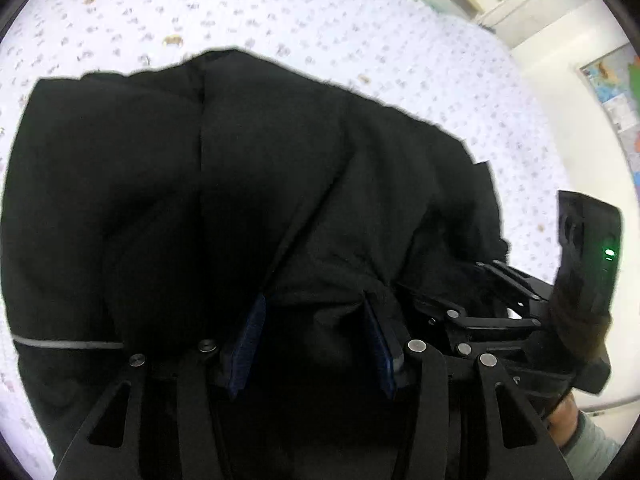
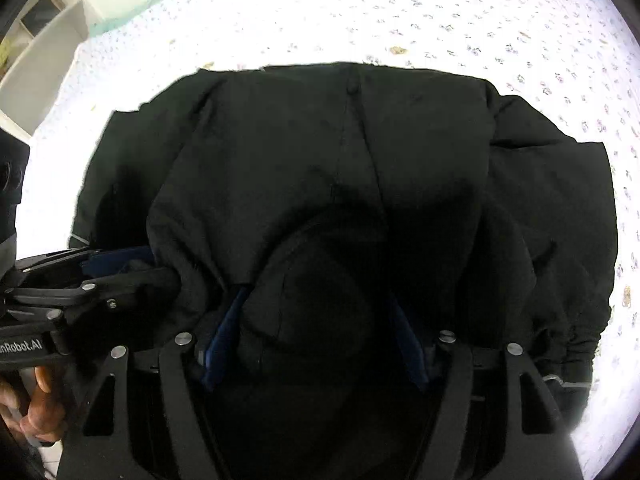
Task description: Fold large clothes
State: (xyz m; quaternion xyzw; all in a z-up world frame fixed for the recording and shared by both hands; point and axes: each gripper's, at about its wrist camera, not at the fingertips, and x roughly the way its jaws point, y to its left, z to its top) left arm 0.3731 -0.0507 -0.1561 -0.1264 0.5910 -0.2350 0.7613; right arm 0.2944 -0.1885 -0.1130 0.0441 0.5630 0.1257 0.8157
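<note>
Black jacket (image 1: 248,184) bunched mid-bed on floral bedsheet (image 1: 280,12). Left gripper (image 1: 316,336) and right gripper (image 2: 316,332) side by side, each spread with jacket fabric bunched between blue pads (image 2: 224,336).

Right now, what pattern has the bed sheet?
White bed sheet with small scattered floral specks; right wrist view.

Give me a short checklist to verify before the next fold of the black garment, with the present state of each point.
1. Left tool has black fabric garment between its blue pads: ok.
2. Right tool has fabric between its pads: ok.
3. Pads firmly closed on the cloth: cannot tell.
4. Both tools close together on the near edge: ok.
5. Garment lies on the white flower-patterned bed sheet: ok.
6. Far edge flat and even: not ok, it looks bunched.
</note>
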